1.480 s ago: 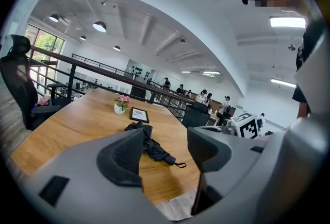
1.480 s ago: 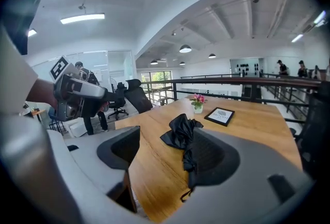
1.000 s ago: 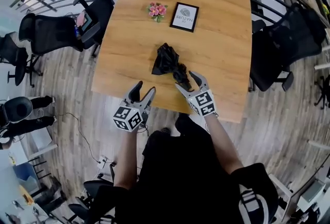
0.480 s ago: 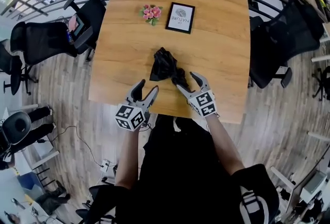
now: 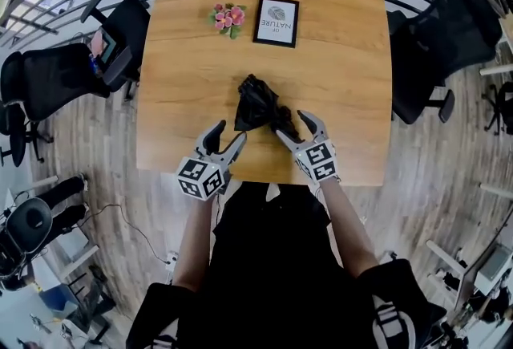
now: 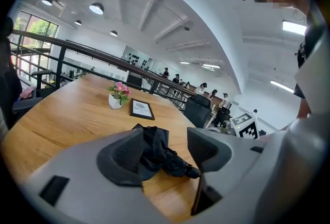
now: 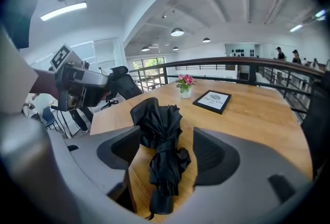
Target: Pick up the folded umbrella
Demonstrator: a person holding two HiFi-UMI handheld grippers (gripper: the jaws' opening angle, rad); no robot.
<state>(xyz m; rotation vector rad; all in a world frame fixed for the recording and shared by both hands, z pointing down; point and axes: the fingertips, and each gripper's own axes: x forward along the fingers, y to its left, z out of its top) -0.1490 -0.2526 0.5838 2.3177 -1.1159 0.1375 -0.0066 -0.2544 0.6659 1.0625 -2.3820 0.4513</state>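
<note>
right tool (image 5: 292, 125) spread, jaws either side of folded umbrella (image 5: 256, 101) handle end by worktop (image 5: 345, 58) near edge, its long axis along the jaws. left tool (image 5: 228, 135) spread too, empty, farther off

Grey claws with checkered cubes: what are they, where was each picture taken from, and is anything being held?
There is no robot here. A person holds a two-jaw tool in each hand, and the cubes are part of the tools. The head view comes from a camera on the person's head, looking down. The other two views come from cameras riding on each tool, looking along its jaws. On the table lie a folded black umbrella, pink flowers and a framed picture. The left tool is open and empty. The right tool is open too, its jaws either side of the umbrella's handle end. Nothing is held yet.
</note>
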